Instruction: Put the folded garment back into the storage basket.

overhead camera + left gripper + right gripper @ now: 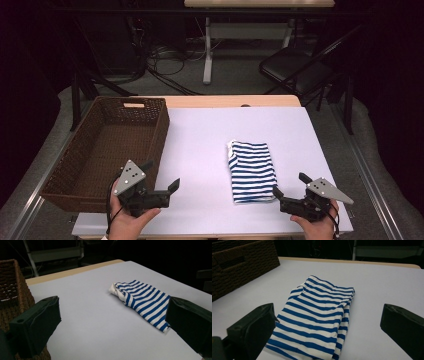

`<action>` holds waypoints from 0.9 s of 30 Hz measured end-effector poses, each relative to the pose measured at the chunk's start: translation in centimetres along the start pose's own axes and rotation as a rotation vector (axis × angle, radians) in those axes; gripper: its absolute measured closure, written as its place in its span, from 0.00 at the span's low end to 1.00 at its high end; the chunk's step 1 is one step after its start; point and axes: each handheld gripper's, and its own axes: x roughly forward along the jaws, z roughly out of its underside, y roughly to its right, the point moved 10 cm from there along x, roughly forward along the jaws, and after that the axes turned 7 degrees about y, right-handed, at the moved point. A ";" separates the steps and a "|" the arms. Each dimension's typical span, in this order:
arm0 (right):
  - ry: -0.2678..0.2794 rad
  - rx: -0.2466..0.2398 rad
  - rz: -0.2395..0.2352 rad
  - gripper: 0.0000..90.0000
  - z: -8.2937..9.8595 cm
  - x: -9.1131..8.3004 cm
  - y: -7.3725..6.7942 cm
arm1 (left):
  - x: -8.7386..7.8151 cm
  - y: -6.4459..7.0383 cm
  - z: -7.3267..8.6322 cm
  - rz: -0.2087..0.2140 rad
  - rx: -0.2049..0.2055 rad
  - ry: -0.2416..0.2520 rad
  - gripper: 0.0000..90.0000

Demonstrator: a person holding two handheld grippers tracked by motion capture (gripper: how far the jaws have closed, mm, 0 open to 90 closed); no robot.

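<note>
a: near edge first. left gripper (161, 177) sits just left-front of the striped cloth (251, 170), jaws spread wide, nothing in them. right gripper (290, 186) is just off the cloth's near right corner, jaws also wide apart, empty.

b: cloth itself?

a: folded blue-and-white striped cloth lying flat on the white table cover (200, 150), untouched by either gripper. in the right gripper view the cloth (319, 317) lies between and ahead of the jaws, one jaw close by its near edge.

b: risks?

a: my guess, pinching only the top layer at one corner, so the fold falls open on the lift. also a jaw tip could push the near edge and bunch it instead of getting under. if only one side gets lifted it likely drapes and drags over the cover.

b: containers?

a: wicker basket (107, 147) left of the cloth, well apart from it, running farther back. inside looks empty. its rim could snag a hanging end if the carry is low.

b: beyond the cloth?

a: bare wooden table edge (230, 101), then floor cables (165, 65) and a folding chair (300, 70).
</note>
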 end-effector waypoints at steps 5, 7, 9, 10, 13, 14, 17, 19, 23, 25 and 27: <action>-0.029 0.002 -0.011 0.00 0.6 0.2 -0.2 | 0.3 0.2 0.3 0.010 -0.012 -0.006 0.00; -0.041 0.003 -0.017 0.00 0.7 0.2 -0.2 | 0.3 0.3 0.6 0.012 -0.006 -0.019 0.00; -0.054 0.008 -0.016 0.00 0.9 0.4 -0.2 | 0.4 0.4 0.8 0.013 -0.010 -0.029 0.00; -0.064 0.020 -0.009 0.00 1.0 0.5 0.0 | 0.4 0.4 0.9 0.011 -0.026 -0.031 0.00; -0.062 0.050 -0.010 0.00 0.9 0.7 0.0 | 0.4 0.6 1.0 0.019 -0.037 -0.036 0.00; -0.062 0.050 -0.010 0.00 0.9 0.7 0.0 | 0.4 0.6 1.0 0.019 -0.037 -0.036 0.00; -0.085 0.044 0.001 0.03 1.2 0.8 0.2 | 0.3 0.5 1.0 0.019 -0.045 -0.040 0.00; -0.101 0.038 0.006 0.03 1.3 0.8 0.3 | 0.3 0.6 1.1 0.017 -0.056 -0.043 0.00; -0.099 0.067 -0.024 0.03 0.4 0.8 0.4 | 0.7 0.6 1.2 0.012 -0.062 -0.069 0.00; -0.094 0.078 -0.034 0.03 0.1 0.9 0.3 | 1.0 0.8 1.1 0.014 -0.062 -0.077 0.00; -0.114 0.088 -0.043 0.03 -0.3 1.1 0.3 | 1.6 1.0 1.0 0.015 -0.060 -0.088 0.00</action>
